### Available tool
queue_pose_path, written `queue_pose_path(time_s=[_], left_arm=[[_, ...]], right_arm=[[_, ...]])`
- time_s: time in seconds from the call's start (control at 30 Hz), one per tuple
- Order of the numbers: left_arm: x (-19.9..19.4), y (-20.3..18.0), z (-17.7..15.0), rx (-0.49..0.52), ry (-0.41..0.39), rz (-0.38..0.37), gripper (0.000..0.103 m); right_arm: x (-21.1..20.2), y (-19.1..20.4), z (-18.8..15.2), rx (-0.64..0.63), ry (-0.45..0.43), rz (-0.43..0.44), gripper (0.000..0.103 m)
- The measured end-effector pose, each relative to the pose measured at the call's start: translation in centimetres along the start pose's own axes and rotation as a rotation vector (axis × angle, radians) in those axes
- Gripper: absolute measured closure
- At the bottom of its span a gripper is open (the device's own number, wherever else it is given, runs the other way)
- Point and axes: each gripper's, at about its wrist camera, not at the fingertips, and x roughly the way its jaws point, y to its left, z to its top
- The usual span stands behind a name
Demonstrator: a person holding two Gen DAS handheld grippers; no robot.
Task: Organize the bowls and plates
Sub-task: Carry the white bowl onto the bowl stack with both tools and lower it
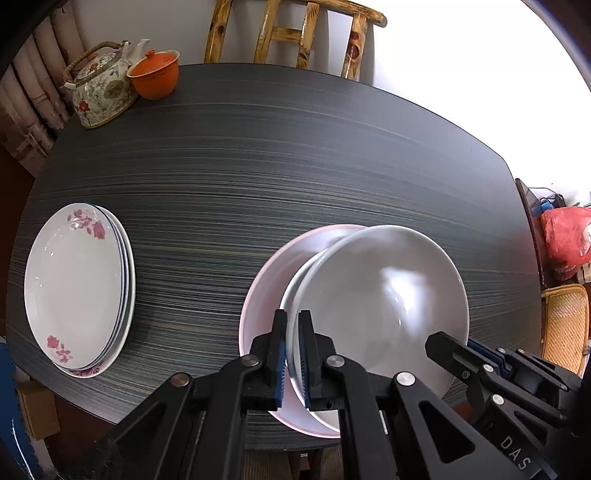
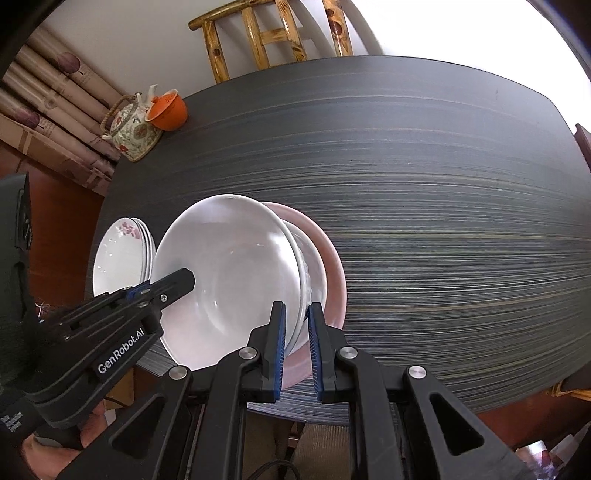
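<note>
A white bowl [image 1: 384,295] is held tilted above a pink bowl [image 1: 264,291] near the table's front edge, with another white bowl's rim showing between them. My left gripper [image 1: 292,354] is shut on the white bowl's left rim. My right gripper [image 2: 296,347] is shut on its right rim [image 2: 295,317]; it shows at the right of the left wrist view [image 1: 480,354]. The white bowl [image 2: 225,280] and pink bowl [image 2: 332,266] also show in the right wrist view. A stack of flowered plates [image 1: 77,288] lies at the table's left, also seen in the right wrist view [image 2: 122,254].
A flowered teapot [image 1: 101,88] and an orange lidded cup [image 1: 155,74] stand at the far left corner of the dark striped table [image 1: 295,158]. A wooden chair [image 1: 295,33] stands behind it. A red bag [image 1: 565,240] and wicker basket [image 1: 565,325] sit off the right edge.
</note>
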Motion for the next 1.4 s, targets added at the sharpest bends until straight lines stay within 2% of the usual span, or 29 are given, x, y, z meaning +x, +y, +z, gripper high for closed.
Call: queue_pose_path(time_s=[0.67,1.4], left_arm=[[0.6,-0.3,0.2,0.005,-0.006,0.02,0.097],[0.7,-0.1,0.3,0.004,-0.007,0.016,0.097]], right_arm=[[1.6,-0.7,0.1,0.013,0.042,0.014,0.089],[1.4,-0.8,0.1,0.014,0.048,0.027,0.085]])
